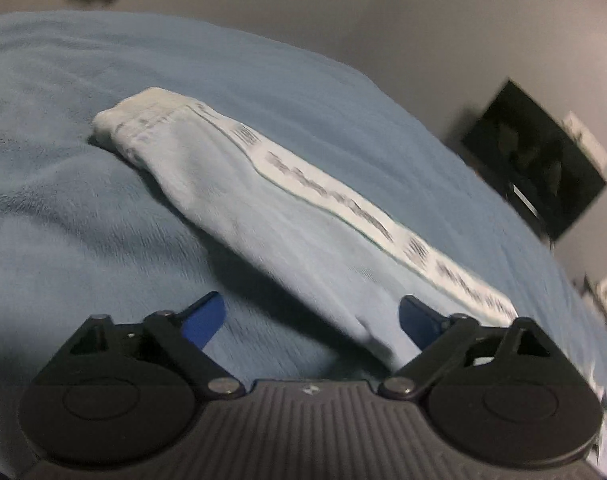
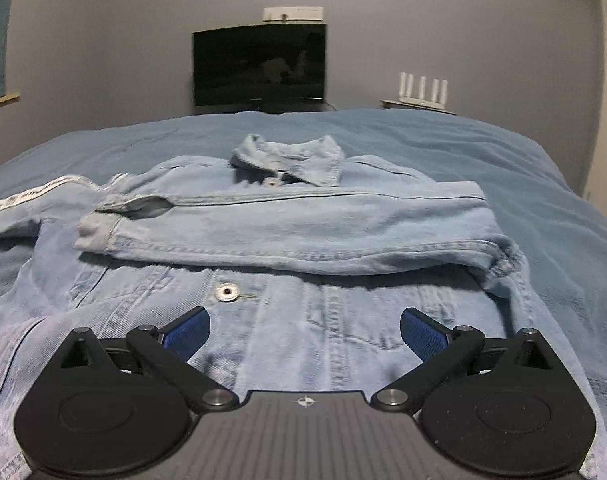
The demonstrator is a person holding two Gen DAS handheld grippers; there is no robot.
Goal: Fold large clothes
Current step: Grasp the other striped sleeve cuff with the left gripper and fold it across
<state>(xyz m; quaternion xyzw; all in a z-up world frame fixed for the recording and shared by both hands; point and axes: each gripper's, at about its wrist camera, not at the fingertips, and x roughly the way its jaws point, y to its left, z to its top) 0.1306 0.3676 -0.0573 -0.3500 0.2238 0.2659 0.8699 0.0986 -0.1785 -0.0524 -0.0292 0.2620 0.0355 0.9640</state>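
Observation:
A light blue denim jacket (image 2: 287, 312) lies front up on the bed, collar (image 2: 291, 160) at the far end. Its right sleeve (image 2: 295, 232) is folded across the chest. Its left sleeve (image 1: 271, 208), with a white printed stripe (image 1: 343, 200), lies stretched out on the blanket; it also shows in the right wrist view (image 2: 27, 200). My left gripper (image 1: 311, 316) is open and empty, just above the near part of that sleeve. My right gripper (image 2: 305, 332) is open and empty, above the jacket's lower front near a metal button (image 2: 227, 292).
A blue blanket (image 2: 503, 160) covers the bed. Beyond the bed's far edge a dark screen (image 2: 259, 66) and a white router (image 2: 423, 90) stand against a grey wall. The screen also shows in the left wrist view (image 1: 535, 160).

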